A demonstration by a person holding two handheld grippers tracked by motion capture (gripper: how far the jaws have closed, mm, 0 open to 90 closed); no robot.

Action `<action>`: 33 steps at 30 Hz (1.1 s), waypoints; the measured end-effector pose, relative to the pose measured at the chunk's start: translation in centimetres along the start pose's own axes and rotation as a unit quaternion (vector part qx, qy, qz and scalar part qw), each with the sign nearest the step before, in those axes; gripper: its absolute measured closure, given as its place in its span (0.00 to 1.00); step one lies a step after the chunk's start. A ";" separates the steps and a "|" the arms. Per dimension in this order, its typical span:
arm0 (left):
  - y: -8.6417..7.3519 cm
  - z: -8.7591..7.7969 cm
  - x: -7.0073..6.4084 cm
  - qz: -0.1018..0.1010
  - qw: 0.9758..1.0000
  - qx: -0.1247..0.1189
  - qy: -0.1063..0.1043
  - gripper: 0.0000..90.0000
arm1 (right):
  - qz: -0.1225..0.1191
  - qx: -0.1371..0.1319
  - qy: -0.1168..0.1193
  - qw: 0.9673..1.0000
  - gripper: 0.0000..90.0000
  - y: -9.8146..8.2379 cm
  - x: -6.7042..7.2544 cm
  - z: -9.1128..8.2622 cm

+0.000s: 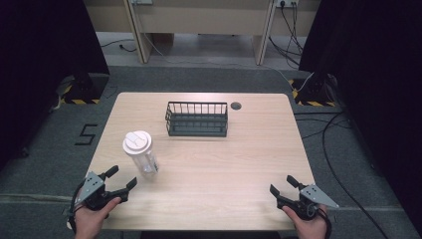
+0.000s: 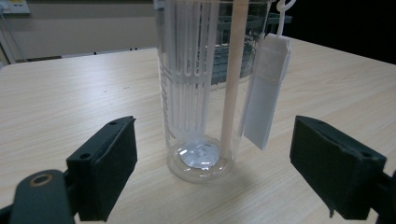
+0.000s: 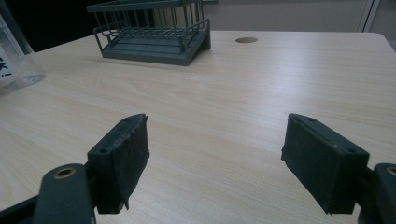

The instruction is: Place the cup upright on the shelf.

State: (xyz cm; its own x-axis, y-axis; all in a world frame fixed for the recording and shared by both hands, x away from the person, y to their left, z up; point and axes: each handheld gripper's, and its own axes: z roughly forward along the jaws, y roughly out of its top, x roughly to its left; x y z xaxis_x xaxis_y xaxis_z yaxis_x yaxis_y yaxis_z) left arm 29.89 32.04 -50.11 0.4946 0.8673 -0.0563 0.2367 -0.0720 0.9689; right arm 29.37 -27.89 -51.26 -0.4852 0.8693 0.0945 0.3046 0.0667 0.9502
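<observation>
A clear plastic tumbler [image 1: 141, 153] with a pale pink lid stands upright on the left half of the wooden table [image 1: 209, 164]. Up close the tumbler [image 2: 205, 88] shows a straw, a ribbed insert and a white tag hanging on its side. My left gripper [image 1: 123, 178] is open just short of it, jaws wide, nothing between them. A dark green wire basket [image 1: 197, 119] sits at the table's far middle and is empty. My right gripper [image 1: 282, 185] is open near the front right edge, over bare wood. The basket [image 3: 152, 32] lies far ahead of the right gripper.
A round cable hole [image 1: 236, 105] sits in the table behind the basket's right end. Black curtains flank the table on both sides. Cables [image 1: 328, 144] run over the grey floor at the right, and a wooden desk frame stands behind.
</observation>
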 end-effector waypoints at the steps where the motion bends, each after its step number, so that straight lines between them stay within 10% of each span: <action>1: 0.0 0.0 0.0 0.000 1.000 0.000 0.000 0.16 | -0.001 0.000 0.000 1.000 0.26 0.0 0.0 0.0; 33: 1.3 6.0 0.3 0.012 1.000 0.018 -0.011 0.15 | 0.000 0.001 -0.003 1.000 0.25 0.1 -0.1 0.3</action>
State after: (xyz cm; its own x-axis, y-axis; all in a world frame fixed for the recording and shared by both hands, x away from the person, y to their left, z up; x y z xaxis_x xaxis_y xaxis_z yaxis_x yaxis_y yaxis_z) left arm 35.35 29.27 -50.31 0.5180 0.8545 -0.0378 0.2542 -0.1116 0.9607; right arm 29.76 -27.84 -51.25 -0.4811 0.8717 0.0928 0.3069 0.0682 0.9493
